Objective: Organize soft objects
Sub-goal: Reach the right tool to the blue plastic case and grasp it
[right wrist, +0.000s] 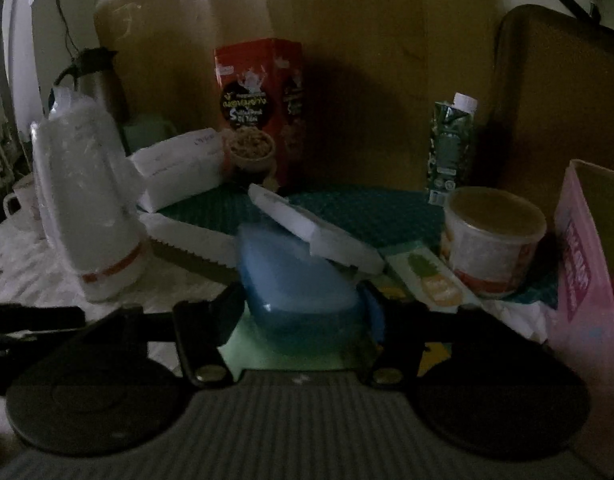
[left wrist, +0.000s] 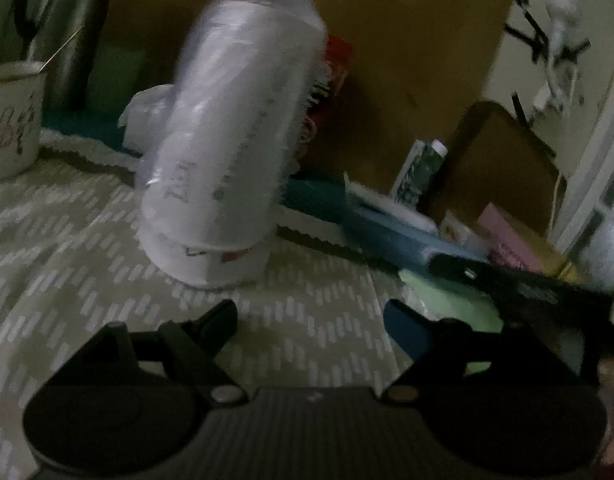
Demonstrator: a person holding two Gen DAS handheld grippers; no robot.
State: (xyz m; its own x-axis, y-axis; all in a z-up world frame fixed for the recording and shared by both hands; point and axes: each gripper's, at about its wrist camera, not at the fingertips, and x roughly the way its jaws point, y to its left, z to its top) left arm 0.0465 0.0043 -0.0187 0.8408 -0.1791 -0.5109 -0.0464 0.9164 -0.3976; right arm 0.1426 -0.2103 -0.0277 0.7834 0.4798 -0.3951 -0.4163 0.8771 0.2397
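Observation:
A tall stack of white cups wrapped in clear plastic (left wrist: 223,140) stands on the patterned cloth, just ahead and left of my left gripper (left wrist: 313,318). That gripper is open, with only cloth between its fingers. In the right wrist view the same stack (right wrist: 87,200) stands at the left. My right gripper (right wrist: 301,310) is shut on a blue plastic box (right wrist: 295,280), with one pad on each side of it. A flat white pack (right wrist: 315,236) leans on the box's far end. A white tissue pack (right wrist: 179,168) lies behind.
A red cereal box (right wrist: 255,112), a green carton (right wrist: 451,144), a lidded round tub (right wrist: 491,240) and a pink box (right wrist: 587,260) crowd the back and right. A mug (left wrist: 11,128) and a thermos (left wrist: 67,28) stand at the left. A teal mat (right wrist: 367,212) lies under the goods.

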